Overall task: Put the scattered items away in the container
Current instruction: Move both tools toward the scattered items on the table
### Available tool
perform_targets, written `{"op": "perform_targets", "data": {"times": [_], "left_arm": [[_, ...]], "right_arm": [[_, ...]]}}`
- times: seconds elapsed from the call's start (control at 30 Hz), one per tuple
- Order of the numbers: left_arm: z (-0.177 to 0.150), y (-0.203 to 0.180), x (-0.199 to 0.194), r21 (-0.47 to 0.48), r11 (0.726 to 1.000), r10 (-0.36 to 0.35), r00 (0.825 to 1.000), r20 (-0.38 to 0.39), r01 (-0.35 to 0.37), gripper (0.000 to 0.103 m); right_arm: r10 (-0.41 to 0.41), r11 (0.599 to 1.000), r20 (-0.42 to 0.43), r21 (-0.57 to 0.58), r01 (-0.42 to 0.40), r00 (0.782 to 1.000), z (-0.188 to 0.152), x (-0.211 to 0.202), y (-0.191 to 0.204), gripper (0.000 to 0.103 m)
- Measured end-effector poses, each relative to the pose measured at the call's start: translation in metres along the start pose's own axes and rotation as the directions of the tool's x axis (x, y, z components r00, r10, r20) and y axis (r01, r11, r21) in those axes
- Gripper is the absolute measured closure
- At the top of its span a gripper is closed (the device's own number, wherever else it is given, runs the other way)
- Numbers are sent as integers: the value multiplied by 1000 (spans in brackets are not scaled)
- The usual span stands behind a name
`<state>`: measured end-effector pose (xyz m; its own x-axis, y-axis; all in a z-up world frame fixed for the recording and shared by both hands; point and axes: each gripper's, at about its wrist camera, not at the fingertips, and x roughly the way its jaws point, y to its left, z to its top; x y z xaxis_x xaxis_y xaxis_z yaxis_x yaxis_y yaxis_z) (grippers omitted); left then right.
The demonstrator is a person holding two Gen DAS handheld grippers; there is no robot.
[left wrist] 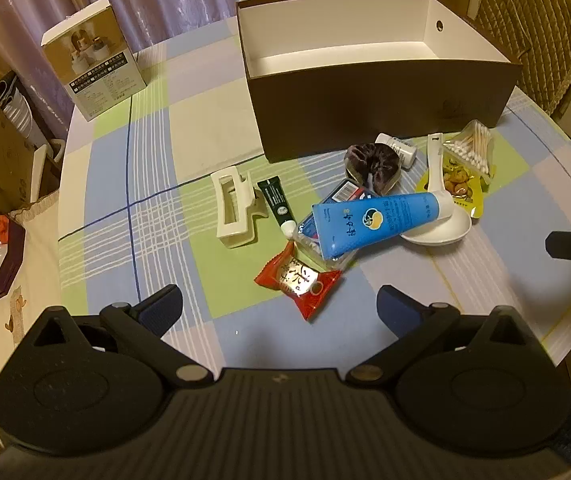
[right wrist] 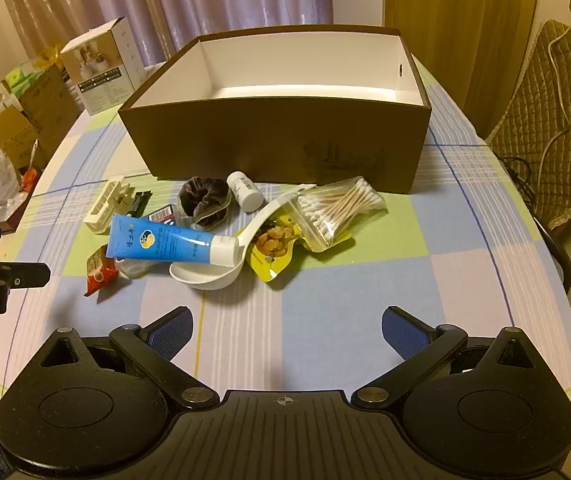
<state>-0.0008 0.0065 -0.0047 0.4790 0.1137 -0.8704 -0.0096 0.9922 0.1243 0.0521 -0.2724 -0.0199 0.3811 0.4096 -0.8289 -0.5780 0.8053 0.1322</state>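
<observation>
The left gripper (left wrist: 279, 300) is wide open and holds nothing. Its two blue fingers (left wrist: 163, 306) hang a little above the checked tablecloth (left wrist: 145, 152). The right gripper (right wrist: 287, 324) is wide open too, and it is empty as well. Both point at the pile from the near edge of the table, side by side. In the left view, part of the right gripper shows at 3 o'clock.

Just past the left gripper, at 12 o'clock, lies a red snack packet (left wrist: 299, 280). Behind it a blue tube (left wrist: 377, 220) lies across a small flat pack, and its white cap rests on a white spoon (left wrist: 439, 216). At 11 o'clock sit a cream hair clip (left wrist: 231, 210) and a small dark green tube (left wrist: 277, 202). Farther back are a dark scrunchie (left wrist: 373, 164), a little white bottle (left wrist: 399, 146), a yellow snack bag (left wrist: 459, 182) and a bag of cotton swabs (left wrist: 471, 148) lying on it.

The brown box (left wrist: 365, 120) stands behind the whole pile, at 12 o'clock. As far as can be seen, its white inside has nothing in it, though the near part of its floor is hidden by the front wall.

So the job looks like it has not started. Every item is out on the cloth, and all of them have to go into the box. The red packet looks nearest to the left gripper.
</observation>
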Motion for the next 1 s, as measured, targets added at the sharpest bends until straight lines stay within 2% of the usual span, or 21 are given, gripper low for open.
{"op": "perform_targets", "data": {"times": [1.0], "left_arm": [[-13,8,5,-21,1000,6,999,-36,-7,1]], "right_arm": [[-2,1000,-28,-30,1,1000,-1,7,8,0]]}}
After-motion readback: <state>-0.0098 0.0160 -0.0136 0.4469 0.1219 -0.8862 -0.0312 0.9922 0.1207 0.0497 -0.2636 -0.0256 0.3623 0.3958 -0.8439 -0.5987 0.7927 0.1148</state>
